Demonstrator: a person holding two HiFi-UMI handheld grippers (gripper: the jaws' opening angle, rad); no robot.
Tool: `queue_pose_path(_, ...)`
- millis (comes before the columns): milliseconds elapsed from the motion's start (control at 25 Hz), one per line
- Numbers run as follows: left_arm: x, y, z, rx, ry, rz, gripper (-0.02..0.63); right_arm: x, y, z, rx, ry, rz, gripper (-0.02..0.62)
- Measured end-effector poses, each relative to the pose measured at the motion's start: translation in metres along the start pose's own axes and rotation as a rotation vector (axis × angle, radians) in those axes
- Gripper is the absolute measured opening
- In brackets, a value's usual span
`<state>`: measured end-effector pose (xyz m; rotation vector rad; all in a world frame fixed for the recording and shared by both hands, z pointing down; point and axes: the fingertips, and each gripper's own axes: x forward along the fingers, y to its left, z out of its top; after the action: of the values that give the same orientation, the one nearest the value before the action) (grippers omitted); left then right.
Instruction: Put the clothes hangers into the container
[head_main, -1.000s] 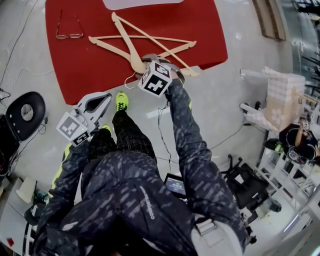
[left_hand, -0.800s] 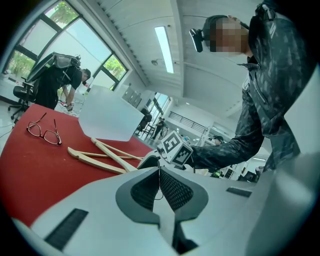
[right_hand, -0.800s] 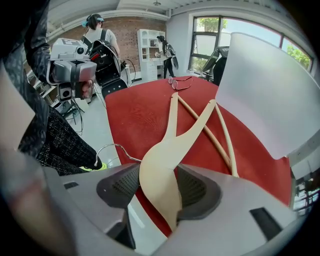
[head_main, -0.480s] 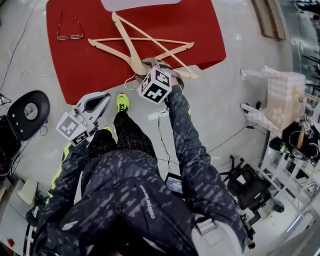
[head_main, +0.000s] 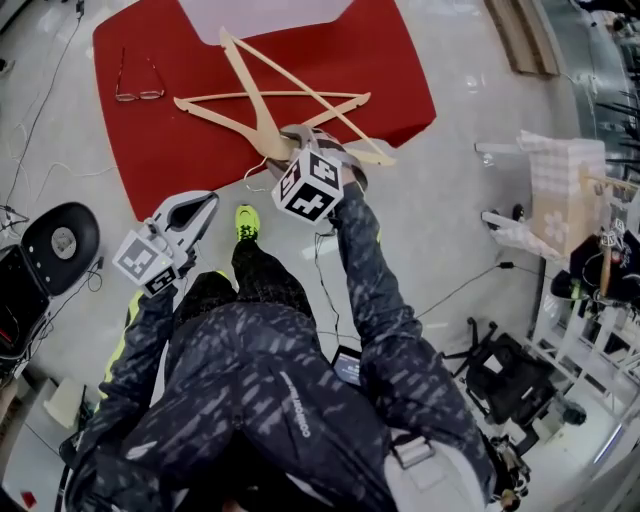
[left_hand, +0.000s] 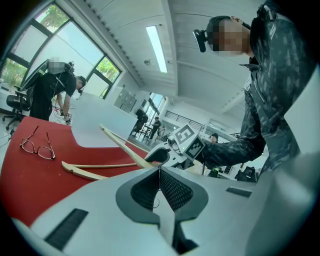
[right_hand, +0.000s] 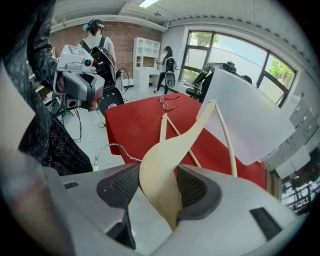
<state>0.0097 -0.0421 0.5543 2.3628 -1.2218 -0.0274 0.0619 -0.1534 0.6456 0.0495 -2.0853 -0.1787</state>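
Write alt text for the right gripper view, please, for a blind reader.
The right gripper has just closed its jaws on a pale wooden hanger at its wide middle. Behind it lie a red mat and a pair of glasses.

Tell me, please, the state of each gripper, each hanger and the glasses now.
right gripper, jaws have just been closing, now shut on the held hanger.
left gripper, shut, nothing between its jaws.
held hanger, clamped near its neck, far tip towards the white container.
other hanger, lying on the red mat, crossed with the held hanger.
glasses, unfolded, lying on the red mat.
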Motion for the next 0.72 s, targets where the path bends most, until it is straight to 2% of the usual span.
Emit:
queue_pose_path(520, -0.006, 0.002, 0.039, 0.049, -0.025, 0.005, 0.011, -0.059, -0.013, 0.049, 0.032, -0.097, -0.075, 0.236)
queue_pose_path(720, -0.001, -0.017, 0.056, 0.068, -0.038, 0.006, 0.011, -0.093, -0.018, 0.054, 0.027, -0.130, -0.106, 0.236)
